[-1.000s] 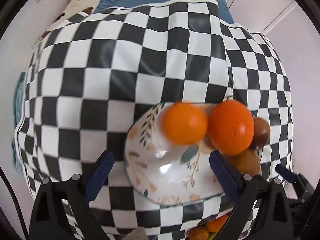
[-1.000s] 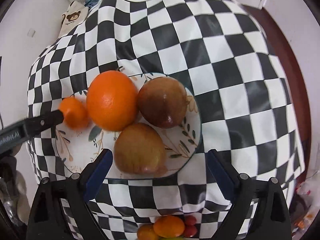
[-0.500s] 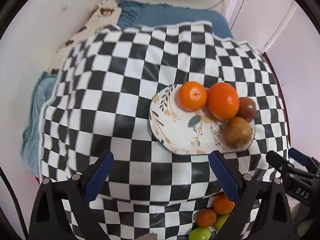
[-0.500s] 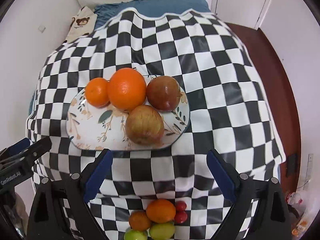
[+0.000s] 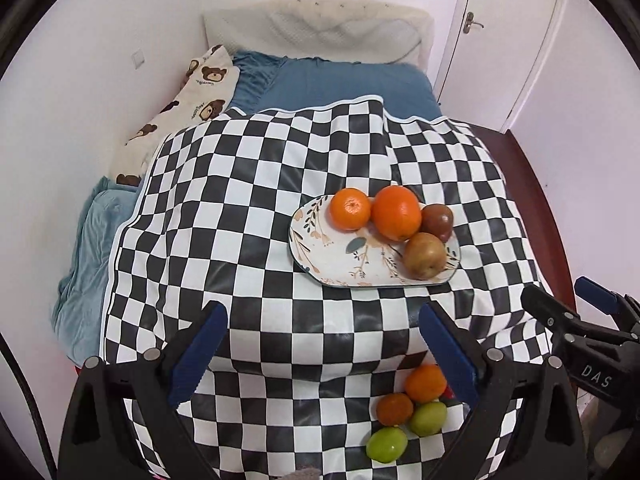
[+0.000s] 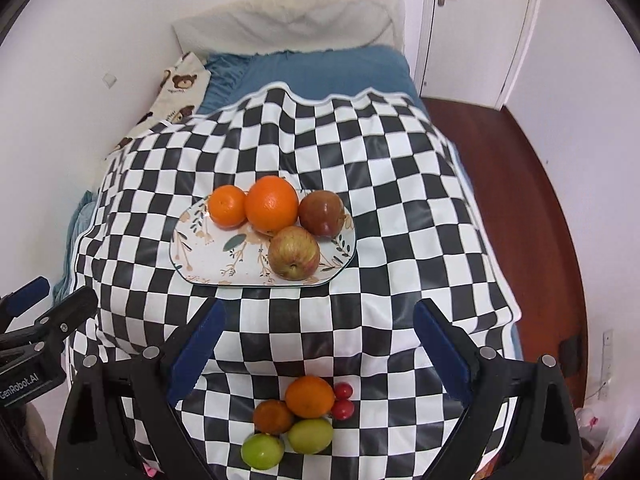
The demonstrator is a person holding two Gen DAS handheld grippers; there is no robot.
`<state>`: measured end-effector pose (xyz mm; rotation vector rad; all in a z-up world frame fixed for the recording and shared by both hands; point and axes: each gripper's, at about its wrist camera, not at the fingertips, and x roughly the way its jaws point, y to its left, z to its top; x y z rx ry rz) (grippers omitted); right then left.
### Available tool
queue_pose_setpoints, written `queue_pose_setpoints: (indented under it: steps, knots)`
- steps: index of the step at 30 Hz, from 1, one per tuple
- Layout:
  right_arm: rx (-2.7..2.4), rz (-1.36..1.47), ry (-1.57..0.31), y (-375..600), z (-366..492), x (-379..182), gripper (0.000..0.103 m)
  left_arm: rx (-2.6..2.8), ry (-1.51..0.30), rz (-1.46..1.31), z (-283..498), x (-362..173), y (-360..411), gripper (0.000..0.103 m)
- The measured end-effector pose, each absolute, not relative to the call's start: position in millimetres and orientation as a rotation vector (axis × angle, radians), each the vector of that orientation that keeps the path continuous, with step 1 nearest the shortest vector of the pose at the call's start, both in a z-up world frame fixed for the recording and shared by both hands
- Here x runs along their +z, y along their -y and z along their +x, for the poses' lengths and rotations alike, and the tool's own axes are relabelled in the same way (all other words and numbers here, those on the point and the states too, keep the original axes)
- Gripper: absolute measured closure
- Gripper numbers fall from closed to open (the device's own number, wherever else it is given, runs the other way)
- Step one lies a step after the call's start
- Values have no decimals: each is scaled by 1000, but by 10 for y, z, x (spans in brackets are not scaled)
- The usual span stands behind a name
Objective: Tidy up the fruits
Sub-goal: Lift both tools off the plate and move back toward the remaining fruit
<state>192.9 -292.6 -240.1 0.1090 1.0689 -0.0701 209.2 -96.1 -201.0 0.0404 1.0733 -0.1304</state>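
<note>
A floral plate (image 5: 320, 248) (image 6: 200, 256) lies on the checkered cloth and holds a small mandarin (image 5: 350, 209) (image 6: 227, 205), a big orange (image 5: 396, 213) (image 6: 272, 204), a dark red apple (image 5: 437, 222) (image 6: 322, 213) and a yellow-red apple (image 5: 425, 256) (image 6: 294, 253). Near the front edge lies a loose cluster: an orange (image 6: 309, 396), a darker mandarin (image 6: 273, 417), two green fruits (image 6: 310, 436) and two small red fruits (image 6: 343, 409). My left gripper (image 5: 322, 354) and right gripper (image 6: 320, 354) are both open, empty, held high above the front of the cloth.
The checkered cloth (image 6: 400, 208) covers a raised surface on a blue bed (image 5: 340, 80) with a bear-print pillow (image 5: 192, 96). A white wall is at the left, a door (image 6: 476, 20) at the back right, wooden floor (image 6: 520, 184) at the right.
Both grippers have pulled back and up from the plate. The mandarin, beside the left gripper's finger a second ago, now rests on the plate next to the big orange.
</note>
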Motion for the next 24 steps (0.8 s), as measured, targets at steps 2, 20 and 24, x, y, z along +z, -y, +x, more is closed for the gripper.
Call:
queue_pose_setpoints:
  steps: [2, 20, 24]
  knots:
    - [-67, 107, -1058, 2918, 1841, -2349, 6, -127, -1061, 37, 2027, -1968, 958, 5]
    - [-15, 274, -1126, 3127, 1483, -2571, 6, -145, -1118, 39, 1811, -2256, 1018, 1]
    - [10, 368, -1260, 3231, 1389, -3115, 6, -177, -1251, 87, 1783, -2786, 1138, 1]
